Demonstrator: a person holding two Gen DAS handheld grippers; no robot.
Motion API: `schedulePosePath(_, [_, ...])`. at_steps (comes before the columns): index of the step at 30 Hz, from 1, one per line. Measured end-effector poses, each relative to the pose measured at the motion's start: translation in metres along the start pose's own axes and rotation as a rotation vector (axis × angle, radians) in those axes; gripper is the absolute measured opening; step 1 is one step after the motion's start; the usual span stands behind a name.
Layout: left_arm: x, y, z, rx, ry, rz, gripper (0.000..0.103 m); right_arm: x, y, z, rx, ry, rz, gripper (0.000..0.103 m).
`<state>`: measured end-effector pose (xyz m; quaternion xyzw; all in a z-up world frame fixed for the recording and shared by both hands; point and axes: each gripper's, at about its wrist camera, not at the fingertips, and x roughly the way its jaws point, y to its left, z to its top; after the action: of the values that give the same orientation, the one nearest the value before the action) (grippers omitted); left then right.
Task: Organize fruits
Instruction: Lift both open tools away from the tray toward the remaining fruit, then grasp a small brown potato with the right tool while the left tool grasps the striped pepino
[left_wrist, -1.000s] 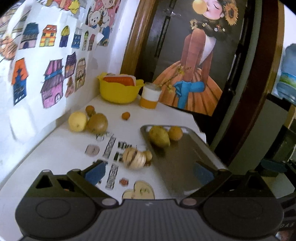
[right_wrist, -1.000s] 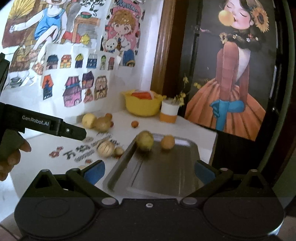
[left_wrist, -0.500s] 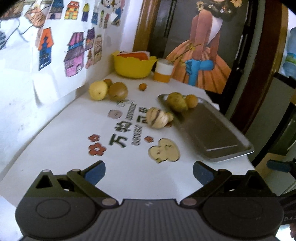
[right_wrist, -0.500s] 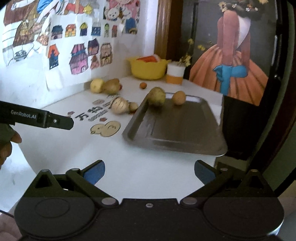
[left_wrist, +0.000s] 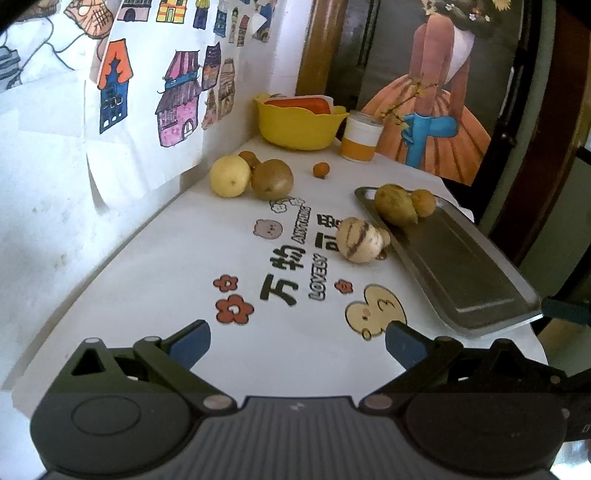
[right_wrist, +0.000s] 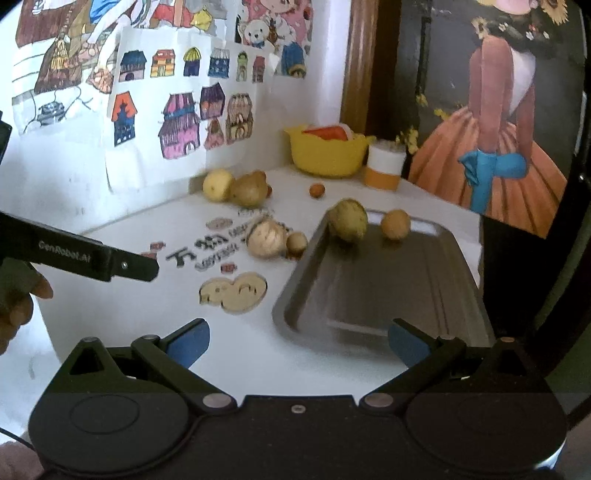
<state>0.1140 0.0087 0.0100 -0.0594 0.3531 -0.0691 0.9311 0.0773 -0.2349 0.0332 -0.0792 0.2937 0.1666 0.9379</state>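
A grey metal tray (left_wrist: 465, 273) (right_wrist: 388, 288) lies on the white table, holding a yellow-brown pear (left_wrist: 394, 204) (right_wrist: 348, 219) and a small orange fruit (left_wrist: 424, 202) (right_wrist: 395, 223) at its far end. Just left of the tray rests a striped pale melon (left_wrist: 359, 239) (right_wrist: 267, 238) with a small brown fruit (right_wrist: 297, 242) beside it. Near the wall sit a yellow apple (left_wrist: 229, 175) (right_wrist: 218, 184), a brown pear (left_wrist: 272, 179) (right_wrist: 248, 189) and a tiny orange fruit (left_wrist: 320, 170) (right_wrist: 317, 190). My left gripper (left_wrist: 297, 341) and right gripper (right_wrist: 298, 341) are open, empty, near the front edge.
A yellow bowl (left_wrist: 300, 125) (right_wrist: 325, 154) and a white-and-orange cup (left_wrist: 360, 136) (right_wrist: 383, 167) stand at the back. Drawings cover the wall on the left. The table drops off right of the tray. The other gripper's finger (right_wrist: 92, 254) and a hand (right_wrist: 18, 306) show at left.
Both grippers have pulled back toward the table's near edge, so the tray and fruits look farther off. The fruits have not moved.
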Motion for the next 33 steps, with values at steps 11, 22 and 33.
schedulePosePath(11, [0.041,-0.007,0.041,-0.042,-0.012,-0.041,0.102,0.046,-0.001,0.026,-0.21,-0.01,0.023,0.102])
schedulePosePath(22, [0.094,-0.019,0.065,-0.043,0.027,-0.112,0.102,0.094,-0.02,0.063,-0.484,0.011,0.063,0.082])
schedulePosePath(33, [0.127,-0.025,0.073,-0.047,0.081,-0.214,0.088,0.131,-0.023,0.072,-0.546,0.056,0.121,0.067])
